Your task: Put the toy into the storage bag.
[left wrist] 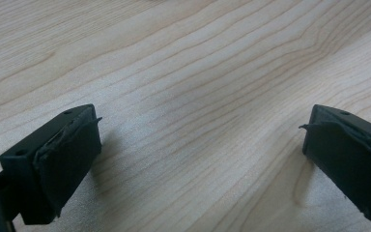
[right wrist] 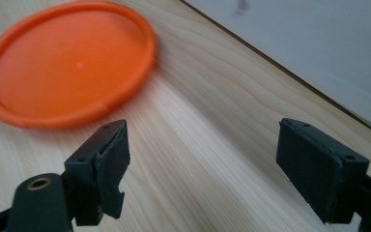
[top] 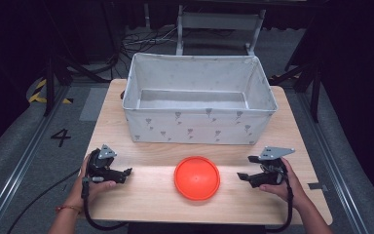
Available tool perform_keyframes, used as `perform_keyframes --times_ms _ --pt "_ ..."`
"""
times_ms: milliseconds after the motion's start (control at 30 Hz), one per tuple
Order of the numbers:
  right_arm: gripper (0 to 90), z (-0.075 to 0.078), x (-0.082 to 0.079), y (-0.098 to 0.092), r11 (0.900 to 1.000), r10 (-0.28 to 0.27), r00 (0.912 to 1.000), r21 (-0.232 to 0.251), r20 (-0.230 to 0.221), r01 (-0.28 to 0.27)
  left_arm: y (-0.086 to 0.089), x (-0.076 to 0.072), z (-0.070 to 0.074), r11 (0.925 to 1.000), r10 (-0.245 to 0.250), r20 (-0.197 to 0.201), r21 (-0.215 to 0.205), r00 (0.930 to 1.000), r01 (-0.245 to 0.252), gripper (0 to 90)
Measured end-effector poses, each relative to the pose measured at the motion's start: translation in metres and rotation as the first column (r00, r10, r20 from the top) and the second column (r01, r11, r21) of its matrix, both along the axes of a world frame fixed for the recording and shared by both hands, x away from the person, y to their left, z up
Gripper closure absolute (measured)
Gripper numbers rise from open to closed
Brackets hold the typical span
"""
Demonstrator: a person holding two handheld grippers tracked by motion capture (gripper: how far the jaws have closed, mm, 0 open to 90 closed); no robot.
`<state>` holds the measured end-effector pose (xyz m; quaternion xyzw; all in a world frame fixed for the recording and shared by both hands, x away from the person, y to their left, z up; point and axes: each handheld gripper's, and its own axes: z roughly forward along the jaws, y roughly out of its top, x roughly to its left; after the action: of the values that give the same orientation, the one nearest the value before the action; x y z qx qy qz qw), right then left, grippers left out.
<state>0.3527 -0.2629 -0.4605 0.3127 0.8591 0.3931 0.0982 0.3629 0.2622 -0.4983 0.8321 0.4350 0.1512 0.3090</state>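
Two grippers are over the bench (top: 141, 204) right now, one in each hand, and the orange disc (top: 197, 177) lies flat between them. The left gripper (top: 125, 173) sits low at the near left, its fingers (left wrist: 60, 159) spread wide with bare wood between them in the left gripper view, gripping nothing. Its tips point toward the disc, which lies a little way ahead of them, not touching.

Over to the right gripper (top: 246, 168): its fingers (right wrist: 104, 169) also stand well apart, empty, with wood grain showing in the gap. In the right gripper view the disc (right wrist: 67, 63) lies ahead and off to the left-hand finger's side, clear of both tips. Nothing is pinched, nothing is touched. From the high view the tips aim in at the disc's right edge from just beside it.

Beyond both sets of fingers, at the far side of the bench, stands the white fabric bin (top: 199, 127), open on top; its pale wall (right wrist: 319, 43) runs past the right-hand finger in the right gripper view. The disc sits just in front of that bin, rim up.
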Motion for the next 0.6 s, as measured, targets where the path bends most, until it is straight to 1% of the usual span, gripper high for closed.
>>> perform_keyframes --times_ms 33,67,133,167,200,233,267,300,333,367,433,467,500,533,567,600 --pt "20.3 0.001 0.002 0.008 1.0 0.019 0.9998 -0.01 0.005 -0.019 0.0 0.0 0.0 1.0 -0.001 0.0 0.0 1.0 0.001 0.4" --pt "20.3 0.001 0.002 0.008 1.0 0.019 0.9998 -0.01 0.005 -0.019 0.0 0.0 0.0 1.0 -0.001 0.0 0.0 1.0 0.001 0.4" --pt "20.4 0.002 0.007 0.024 0.998 0.059 0.9983 0.002 -0.002 -0.059 0.0 0.0 0.0 1.0 -0.002 -0.001 0.0 1.0 0.002 0.3" --pt "20.6 0.002 0.013 0.041 0.996 0.092 0.9958 -0.001 0.0 -0.092 0.0 0.0 0.0 1.0 -0.002 0.0 0.0 1.0 0.002 0.4" --pt "21.1 0.002 0.016 0.049 0.994 0.108 0.9941 -0.002 -0.005 -0.108 0.0 0.0 0.0 1.0 -0.002 0.003 -0.002 1.0 0.002 0.4" --pt "21.1 0.002 0.016 0.049 0.994 0.108 0.9941 -0.002 -0.005 -0.108 0.0 0.0 0.0 1.0 -0.002 0.003 -0.002 1.0 0.002 0.4" --pt "21.8 0.001 0.019 0.056 0.992 0.123 0.9924 0.0 -0.012 -0.123 0.0 0.0 0.0 1.0 -0.003 0.005 -0.003 1.0 0.003 0.4" --pt "24.4 -0.001 0.024 0.067 0.989 0.145 0.9892 0.003 -0.021 -0.145 0.0 0.0 0.0 1.0 -0.004 0.004 -0.002 1.0 0.004 0.4" --pt "25.8 -0.002 0.026 0.072 0.989 0.15 0.9883 -0.001 -0.026 -0.15 0.0 -0.001 0.0 1.0 -0.006 0.001 -0.003 1.0 0.006 0.4" --pt "26.0 -0.005 0.029 0.082 0.987 0.16 0.9866 -0.016 -0.031 -0.161 0.0 -0.001 0.0 1.0 -0.009 -0.001 -0.002 1.0 0.009 0.4" --pt "25.9 -0.011 0.034 0.091 0.984 0.171 0.9838 -0.033 -0.052 -0.173 0.001 -0.001 0.0 0.9999 -0.014 0.001 -0.001 0.9999 0.014 0.4" --pt "25.9 -0.013 0.036 0.094 0.984 0.173 0.983 -0.03 -0.063 -0.175 0.001 0.0 0.0 0.9998 -0.018 -0.001 -0.002 0.9998 0.018 0.3" --pt "24.3 -0.017 0.039 0.097 0.984 0.174 0.9822 -0.036 -0.071 -0.177 0.001 0.0 0.0 0.9998 -0.02 -0.001 -0.002 0.9998 0.02 0.3" --pt "24.3 -0.017 0.039 0.097 0.984 0.174 0.9822 -0.036 -0.071 -0.177 0.001 0.0 0.0 0.9998 -0.02 -0.001 -0.002 0.9998 0.02 0.3" --pt "22.9 -0.022 0.043 0.1 0.983 0.172 0.9809 -0.044 -0.091 -0.176 0.001 0.0 0.0 0.9997 -0.024 -0.003 -0.004 0.9997 0.024 0.2" --pt "22.9 -0.022 0.043 0.1 0.983 0.172 0.9809 -0.044 -0.091 -0.176 0.001 0.0 0.0 0.9997 -0.024 -0.003 -0.004 0.9997 0.024 0.2"
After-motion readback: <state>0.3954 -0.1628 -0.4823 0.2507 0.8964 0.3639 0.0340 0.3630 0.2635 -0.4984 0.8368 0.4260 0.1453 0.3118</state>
